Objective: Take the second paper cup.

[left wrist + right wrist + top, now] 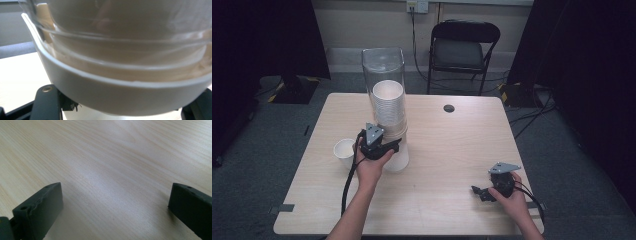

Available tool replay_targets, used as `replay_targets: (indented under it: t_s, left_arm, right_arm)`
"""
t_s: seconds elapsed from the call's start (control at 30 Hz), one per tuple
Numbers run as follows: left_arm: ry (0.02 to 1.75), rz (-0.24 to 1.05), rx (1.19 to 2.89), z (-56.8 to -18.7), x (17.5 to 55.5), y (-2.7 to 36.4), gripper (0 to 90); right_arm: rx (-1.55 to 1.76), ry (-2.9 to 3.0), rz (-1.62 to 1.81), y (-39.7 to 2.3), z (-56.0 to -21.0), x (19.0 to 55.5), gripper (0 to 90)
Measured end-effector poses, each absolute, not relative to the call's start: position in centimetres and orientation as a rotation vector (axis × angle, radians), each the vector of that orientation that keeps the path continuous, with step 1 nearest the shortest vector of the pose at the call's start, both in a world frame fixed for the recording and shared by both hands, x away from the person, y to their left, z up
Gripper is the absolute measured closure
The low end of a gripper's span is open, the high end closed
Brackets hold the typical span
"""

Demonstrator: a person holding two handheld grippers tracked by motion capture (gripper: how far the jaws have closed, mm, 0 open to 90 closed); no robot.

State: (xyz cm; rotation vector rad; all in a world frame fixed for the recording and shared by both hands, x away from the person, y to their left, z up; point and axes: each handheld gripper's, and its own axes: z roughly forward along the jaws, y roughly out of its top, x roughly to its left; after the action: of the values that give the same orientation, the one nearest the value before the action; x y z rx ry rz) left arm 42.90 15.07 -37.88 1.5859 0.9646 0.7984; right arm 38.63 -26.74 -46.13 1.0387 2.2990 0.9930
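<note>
Paper cups [388, 102] stand stacked inside a clear tall dispenser [383, 62] on the wooden table [452, 150], left of its middle. At the foot of the stack the lowest cup [398, 159] sits against the left gripper [384, 148]; in the left gripper view that cup's white rim [120, 92] runs across between the two black jaws, which stand wide on either side of it, though I cannot tell whether they press it. One single cup [344, 154] stands just left of that hand. Well apart, near the table's right front corner, the right gripper [484, 192] rests low over bare wood, its jaws spread wide around nothing
</note>
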Motion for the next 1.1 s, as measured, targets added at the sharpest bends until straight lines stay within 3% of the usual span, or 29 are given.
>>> replay_targets:
  t_s: [0.57, 0.7, 0.83, 0.9, 1.1]
  left_arm:
    - [0.955, 0.855, 1.627, -38.2, 42.5, 14.8, 34.4]
    - [1.023, 0.815, 1.664, -39.1, 42.7, 14.4, 34.6]
    - [1.099, 0.753, 1.926, -43.3, 42.8, 14.4, 36.8]
    - [1.1, 0.713, 1.869, -45.3, 42.4, 14.1, 36.7]
    - [1.025, 0.671, 1.91, -44.8, 41.5, 13.8, 36.0]
  right_arm:
    - [1.035, 2.299, 0.994, -26.7, -46.1, 38.6, 0.0]
    - [1.035, 2.299, 0.994, -26.7, -46.1, 38.6, 0.0]
    - [1.042, 2.3, 0.993, -26.7, -46.1, 38.6, 0.0]
    - [1.041, 2.299, 0.993, -26.7, -46.1, 38.6, 0.0]
    - [1.036, 2.303, 0.995, -26.8, -46.1, 38.6, 0.0]
